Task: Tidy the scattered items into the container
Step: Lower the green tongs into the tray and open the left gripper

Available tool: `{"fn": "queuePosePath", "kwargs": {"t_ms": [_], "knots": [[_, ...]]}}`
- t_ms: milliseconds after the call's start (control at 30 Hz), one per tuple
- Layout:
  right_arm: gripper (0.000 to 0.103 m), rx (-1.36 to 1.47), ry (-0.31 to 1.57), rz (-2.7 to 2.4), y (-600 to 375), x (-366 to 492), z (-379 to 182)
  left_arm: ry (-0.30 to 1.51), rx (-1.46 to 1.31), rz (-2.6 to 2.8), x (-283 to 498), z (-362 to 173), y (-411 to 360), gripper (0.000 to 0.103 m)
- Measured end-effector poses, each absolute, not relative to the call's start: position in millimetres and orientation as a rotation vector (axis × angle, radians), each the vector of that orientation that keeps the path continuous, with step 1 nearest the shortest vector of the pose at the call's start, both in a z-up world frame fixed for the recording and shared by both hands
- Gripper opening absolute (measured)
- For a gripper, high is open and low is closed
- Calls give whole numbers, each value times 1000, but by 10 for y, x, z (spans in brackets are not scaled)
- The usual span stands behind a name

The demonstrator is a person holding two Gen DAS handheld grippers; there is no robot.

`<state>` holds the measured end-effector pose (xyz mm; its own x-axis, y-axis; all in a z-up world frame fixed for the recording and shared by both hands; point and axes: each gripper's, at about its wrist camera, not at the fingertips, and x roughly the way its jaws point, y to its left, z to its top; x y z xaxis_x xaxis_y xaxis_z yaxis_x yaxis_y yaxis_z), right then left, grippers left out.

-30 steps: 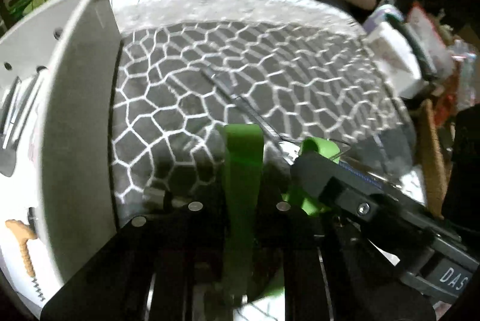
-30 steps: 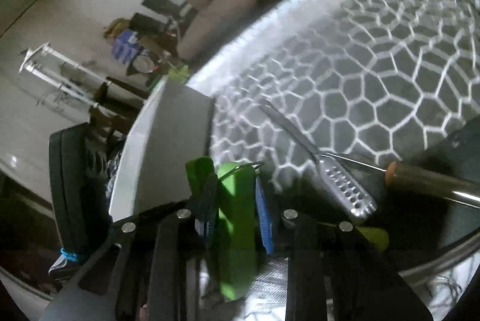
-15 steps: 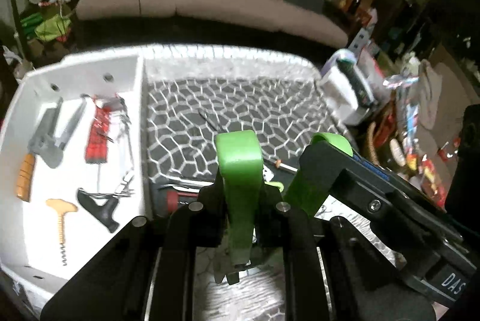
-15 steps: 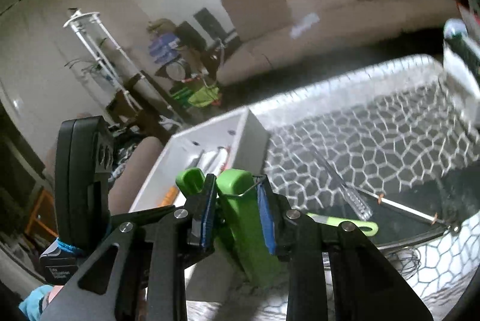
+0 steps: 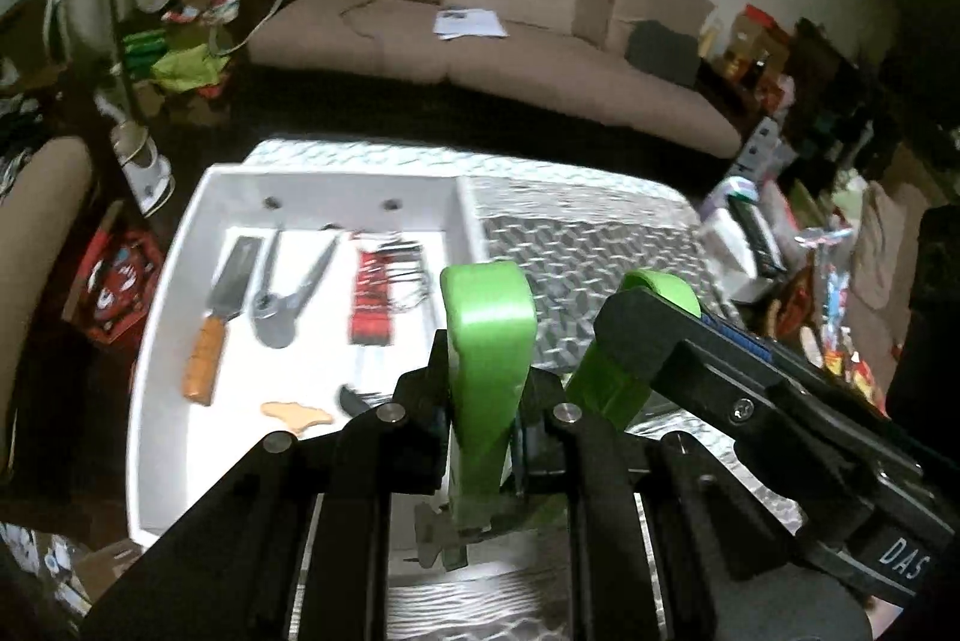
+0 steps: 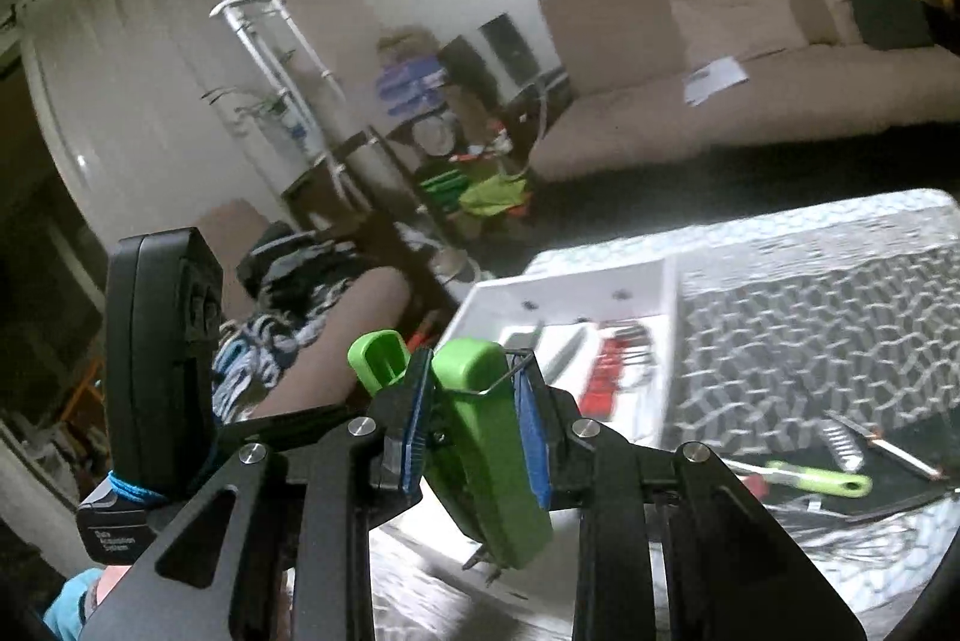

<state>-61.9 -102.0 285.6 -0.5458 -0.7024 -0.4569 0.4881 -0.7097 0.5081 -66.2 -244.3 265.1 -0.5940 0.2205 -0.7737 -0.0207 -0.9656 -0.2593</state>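
**A:** What are the fingers doing?

**B:** The left gripper (image 5: pixel 489 437) is squeezed nearly together on one handle of a green-handled tool (image 5: pixel 489 317). The right gripper (image 6: pixel 477 437) has its blue pads (image 6: pixel 533 437) pressed on the other handle, where a wire catch loops across. So the tool is carried between both hands. It hangs clear of the table, just beside the near right corner of the white container (image 5: pixel 162 437) and not yet over it. I can't name the tool; its working end is hidden below the handles.

**A:** What is in the container already?

**B:** An orange-handled scraper (image 5: pixel 222 305), grey pincers (image 5: pixel 282 299) and a red holder of thin metal pieces (image 5: pixel 372 293). Nearer are a wooden-handled corkscrew (image 5: pixel 297 413) and something black, half hidden behind the gripper.

**A:** And out on the table?

**B:** On the honeycomb-patterned cloth (image 6: pixel 810 317), well apart from the container, lie a green-handled utensil (image 6: pixel 822 479), a perforated metal piece (image 6: pixel 840 443) and a thin rod (image 6: pixel 900 452). There are some wire things beneath them that I can't make out.

**A:** So how far along is it?

**B:** Roughly halfway, I'd judge. Five things are stowed and one is in the air. At least three more pickups remain.
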Motion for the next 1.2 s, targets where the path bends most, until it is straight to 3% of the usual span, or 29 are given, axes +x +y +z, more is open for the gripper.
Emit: {"fn": "queuePosePath", "kwargs": {"t_ms": [267,500,1000,1200], "knots": [[27,1007,-404,-2146,-1782,-974,2152,-505,-1494,2602,-808,1785,-3144,15],[28,1175,-393,-2114,-2049,-1379,1398,-590,-1631,2485,-1103,1004,-3259,15],[27,1415,-418,-2041,-2257,-2137,539,-646,-1815,2386,-1601,370,-3478,19],[27,1414,-416,-2018,-2228,-2129,544,-592,-1810,2390,-1582,413,-3469,19]]}}
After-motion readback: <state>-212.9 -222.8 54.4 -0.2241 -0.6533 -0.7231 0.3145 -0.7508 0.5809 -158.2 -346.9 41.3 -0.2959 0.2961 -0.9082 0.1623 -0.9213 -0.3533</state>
